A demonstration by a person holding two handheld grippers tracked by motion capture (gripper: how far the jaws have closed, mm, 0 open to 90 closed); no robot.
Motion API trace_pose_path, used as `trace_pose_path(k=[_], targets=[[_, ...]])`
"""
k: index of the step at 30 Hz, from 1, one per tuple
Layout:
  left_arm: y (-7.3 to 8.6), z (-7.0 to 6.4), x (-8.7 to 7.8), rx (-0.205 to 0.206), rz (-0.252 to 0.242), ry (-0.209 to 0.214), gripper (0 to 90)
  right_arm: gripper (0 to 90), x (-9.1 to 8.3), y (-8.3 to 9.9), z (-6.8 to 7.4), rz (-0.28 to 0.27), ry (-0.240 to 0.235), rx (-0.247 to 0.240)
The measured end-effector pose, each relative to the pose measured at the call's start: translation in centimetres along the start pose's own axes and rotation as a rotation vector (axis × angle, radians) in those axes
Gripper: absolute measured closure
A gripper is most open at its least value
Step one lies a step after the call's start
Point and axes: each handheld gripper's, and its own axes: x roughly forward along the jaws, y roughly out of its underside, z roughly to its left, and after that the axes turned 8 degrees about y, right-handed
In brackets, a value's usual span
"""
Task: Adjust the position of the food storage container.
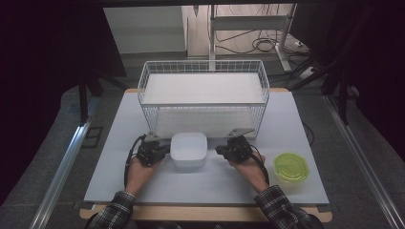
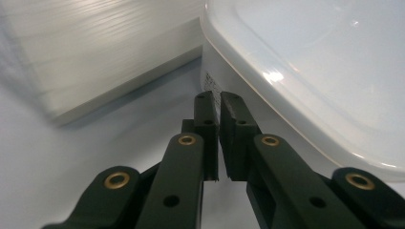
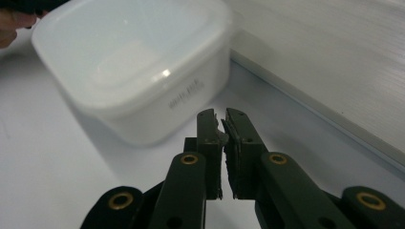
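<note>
Black jaws on the left gripper [image 1: 160,150] and right gripper [image 1: 223,150] are clenched on nothing, flanking the white container [image 1: 189,149] at the table's [image 1: 119,167] near centre, before the wire basket [image 1: 203,95]. Likely the approach: next, opening to grip it. Forearms angle inward, low.

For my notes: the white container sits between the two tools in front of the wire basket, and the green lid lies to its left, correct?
Not quite: in the high view the green lid lies to the right of the white container, beyond the right tool. The left tool and wire basket are as you said.
</note>
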Motion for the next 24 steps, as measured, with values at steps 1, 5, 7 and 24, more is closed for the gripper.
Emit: trace_pose_path(k=[1, 5, 7, 24], targets=[[-0.2, -0.3, 0.3, 0.006, -0.001, 0.012, 86.0, 84.4, 0.1, 0.0, 0.0, -0.002, 0.001, 0.004], [-0.6, -1.6, 1.3, 0.046, 0.018, 0.046, 86.4, 85.2, 0.3, 0.2, -0.1, 0.009, 0.017, 0.002], [-0.6, -2.1, 1.6, 0.074, 0.025, 0.046, 88.1, 86.2, 0.1, 0.4, -0.2, 0.024, 0.039, 0.006], [0.6, -6.1, 0.3, 0.117, 0.036, 0.107, 89.5, 88.9, -3.0, 3.0, 1.1, 0.064, 0.036, 0.027]])
